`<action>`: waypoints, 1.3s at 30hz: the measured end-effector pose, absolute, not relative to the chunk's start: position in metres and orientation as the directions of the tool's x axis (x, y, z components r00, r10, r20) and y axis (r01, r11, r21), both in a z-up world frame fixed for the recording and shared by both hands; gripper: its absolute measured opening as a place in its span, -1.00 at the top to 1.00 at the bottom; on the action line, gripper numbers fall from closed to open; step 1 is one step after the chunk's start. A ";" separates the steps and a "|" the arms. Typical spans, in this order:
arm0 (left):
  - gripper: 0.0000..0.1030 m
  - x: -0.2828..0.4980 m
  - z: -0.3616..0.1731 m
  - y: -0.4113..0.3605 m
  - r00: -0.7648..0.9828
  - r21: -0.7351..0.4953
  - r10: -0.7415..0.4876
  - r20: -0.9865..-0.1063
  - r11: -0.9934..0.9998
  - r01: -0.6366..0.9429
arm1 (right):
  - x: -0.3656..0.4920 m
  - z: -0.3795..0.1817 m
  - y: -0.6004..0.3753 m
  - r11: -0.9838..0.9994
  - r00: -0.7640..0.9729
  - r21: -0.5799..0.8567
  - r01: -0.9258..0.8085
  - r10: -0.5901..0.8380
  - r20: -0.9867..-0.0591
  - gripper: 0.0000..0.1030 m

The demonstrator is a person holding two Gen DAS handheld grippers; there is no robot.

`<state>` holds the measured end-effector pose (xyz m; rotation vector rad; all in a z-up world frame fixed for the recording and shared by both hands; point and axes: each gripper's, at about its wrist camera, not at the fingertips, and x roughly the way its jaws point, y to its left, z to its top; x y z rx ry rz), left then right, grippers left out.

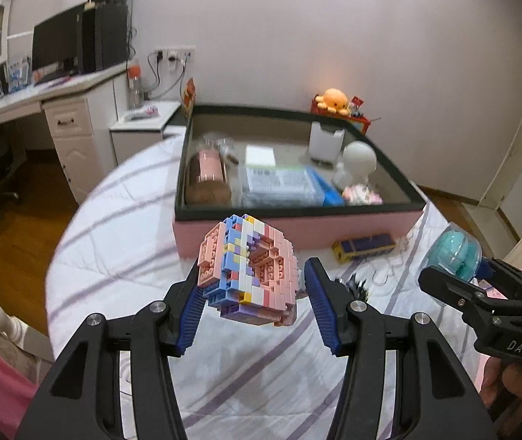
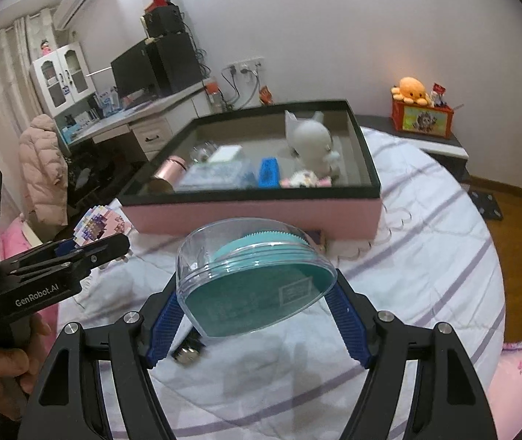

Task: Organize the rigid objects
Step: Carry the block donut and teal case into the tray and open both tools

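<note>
My left gripper (image 1: 250,275) is shut on a pastel brick model (image 1: 248,269) of pink, blue and white bricks, held above the bed in front of the pink storage box (image 1: 297,231). My right gripper (image 2: 257,286) is shut on a clear round case (image 2: 253,275) with a teal item inside, also above the bed. The case shows at the right of the left wrist view (image 1: 455,253). The brick model shows at the left of the right wrist view (image 2: 96,229).
The pink box (image 2: 253,220) with a dark rim holds a white figurine (image 2: 310,143), a blue item (image 2: 269,172), a pink cylinder (image 1: 208,170) and packets. A yellow-purple box (image 1: 365,247) lies on the striped bedspread (image 1: 121,256). A desk (image 1: 59,99) stands left.
</note>
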<state>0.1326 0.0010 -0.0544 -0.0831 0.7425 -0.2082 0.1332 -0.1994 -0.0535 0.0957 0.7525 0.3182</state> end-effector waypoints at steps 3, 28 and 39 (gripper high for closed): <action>-0.04 0.135 -0.038 0.000 0.741 -0.133 -0.213 -0.637 0.977 0.166 | 0.139 -0.040 -0.198 0.945 0.696 0.196 -0.260 0.324 -0.640 -0.45; -0.04 0.310 -0.013 -0.021 0.736 -0.106 -0.216 -0.642 0.975 0.193 | 0.313 -0.007 -0.188 0.949 0.666 0.210 -0.236 0.315 -0.676 -0.46; -0.05 0.356 -0.060 -0.033 0.619 -0.091 -0.193 -0.761 0.977 0.193 | 0.351 -0.052 -0.196 0.962 0.586 0.222 -0.160 0.274 -0.763 -0.47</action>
